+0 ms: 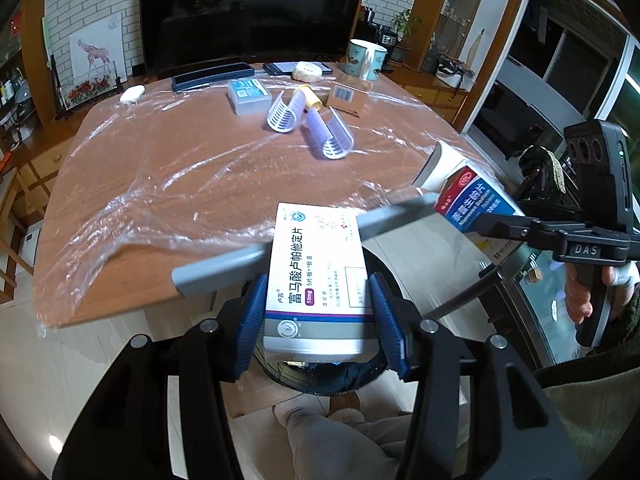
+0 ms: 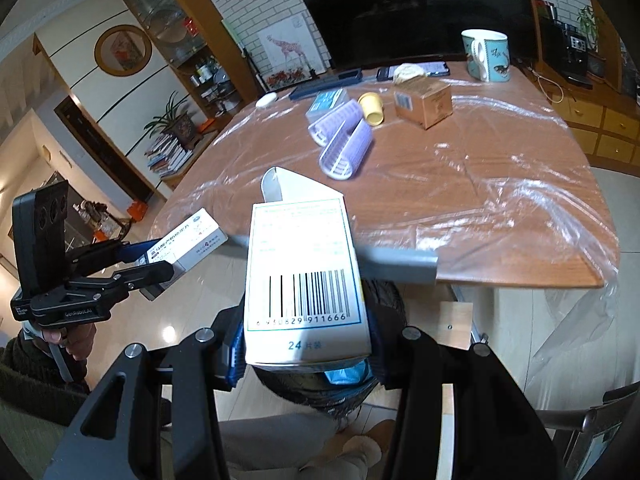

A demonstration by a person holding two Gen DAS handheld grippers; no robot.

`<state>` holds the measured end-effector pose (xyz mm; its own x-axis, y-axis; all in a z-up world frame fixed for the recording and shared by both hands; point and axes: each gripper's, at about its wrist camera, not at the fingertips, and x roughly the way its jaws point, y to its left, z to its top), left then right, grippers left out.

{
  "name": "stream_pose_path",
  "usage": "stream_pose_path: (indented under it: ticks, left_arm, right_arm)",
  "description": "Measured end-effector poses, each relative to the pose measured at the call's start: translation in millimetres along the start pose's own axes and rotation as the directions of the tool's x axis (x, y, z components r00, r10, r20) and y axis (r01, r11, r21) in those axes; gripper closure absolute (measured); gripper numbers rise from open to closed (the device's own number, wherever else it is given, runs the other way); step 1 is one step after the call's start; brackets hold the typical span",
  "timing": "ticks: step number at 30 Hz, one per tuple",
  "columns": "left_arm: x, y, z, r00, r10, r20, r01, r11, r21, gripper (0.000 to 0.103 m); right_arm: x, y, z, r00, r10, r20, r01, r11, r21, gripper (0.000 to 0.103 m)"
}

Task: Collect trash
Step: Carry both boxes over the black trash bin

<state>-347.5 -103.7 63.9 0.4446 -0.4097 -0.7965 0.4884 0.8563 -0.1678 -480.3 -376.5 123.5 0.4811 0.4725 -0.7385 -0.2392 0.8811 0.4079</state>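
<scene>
My left gripper is shut on a white medicine box with a purple stripe, held off the table's near edge above a dark round trash bin. The same box shows in the right wrist view. My right gripper is shut on an open white medicine box with a barcode, also above the bin. That box shows red and blue in the left wrist view.
The wooden table is covered in clear plastic film. On it lie two purple hair rollers, a yellow tube, a brown carton, a grey box, a mug and phones at the back.
</scene>
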Motion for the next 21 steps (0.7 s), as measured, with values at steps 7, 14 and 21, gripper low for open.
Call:
stream_pose_path:
  ticks: [7,14,21]
  left_arm:
    - [2,-10,-13,0.999,-0.015,-0.030,0.016,1.000,0.021,0.050]
    - [16,-13,-23,0.998,-0.005,-0.065,0.006,1.000,0.022,0.050]
    - [32,-12,-27,0.995,0.011,-0.097,-0.008,1.000,0.021,0.050]
  right_arm:
    - [3,5,-13,0.999,0.007,-0.039,-0.008,1.000,-0.015,0.056]
    - [16,1,-26,0.996,0.003,-0.086,-0.004,1.000,-0.005,0.056]
    - [31,-5,-32,0.991,-0.004,-0.136,0.003,1.000,-0.008,0.056]
